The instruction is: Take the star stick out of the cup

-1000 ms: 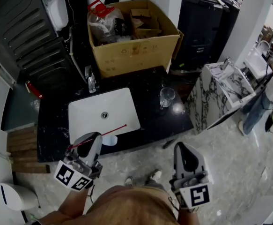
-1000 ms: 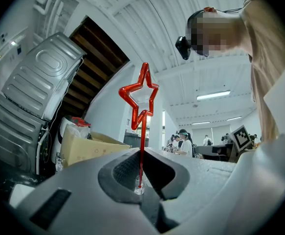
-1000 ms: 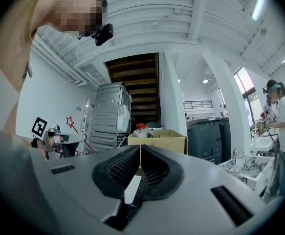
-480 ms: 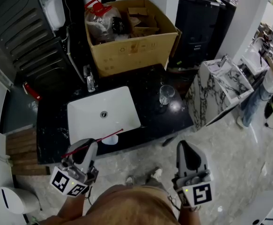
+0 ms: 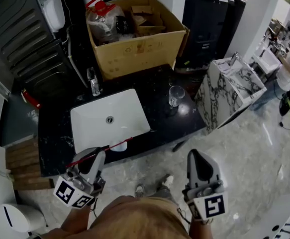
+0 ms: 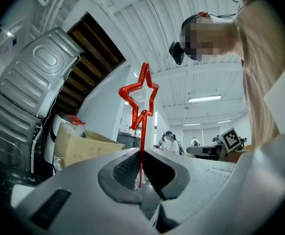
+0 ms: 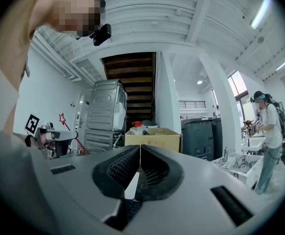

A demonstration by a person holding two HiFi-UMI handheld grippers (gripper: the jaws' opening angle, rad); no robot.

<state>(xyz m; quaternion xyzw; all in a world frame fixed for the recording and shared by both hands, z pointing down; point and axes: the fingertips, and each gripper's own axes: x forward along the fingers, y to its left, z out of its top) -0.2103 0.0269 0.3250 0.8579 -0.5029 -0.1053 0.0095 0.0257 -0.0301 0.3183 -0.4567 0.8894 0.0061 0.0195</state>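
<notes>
The cup [image 5: 175, 95] stands on the black table [image 5: 159, 128], well apart from me. My left hand-held gripper [image 6: 141, 173] pinches the star stick [image 6: 141, 99] by its thin end, and my right hand-held gripper [image 7: 140, 163] is clenched on nothing. I think a bump or a tilt could make the stick slip out and fall.

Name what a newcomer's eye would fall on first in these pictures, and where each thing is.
The red star stick strikes first, pinched in the shut jaws of the left gripper at the head view's lower left. Beyond it a white sink sits in the black counter, a glass cup to its right and a big cardboard box behind.
</notes>
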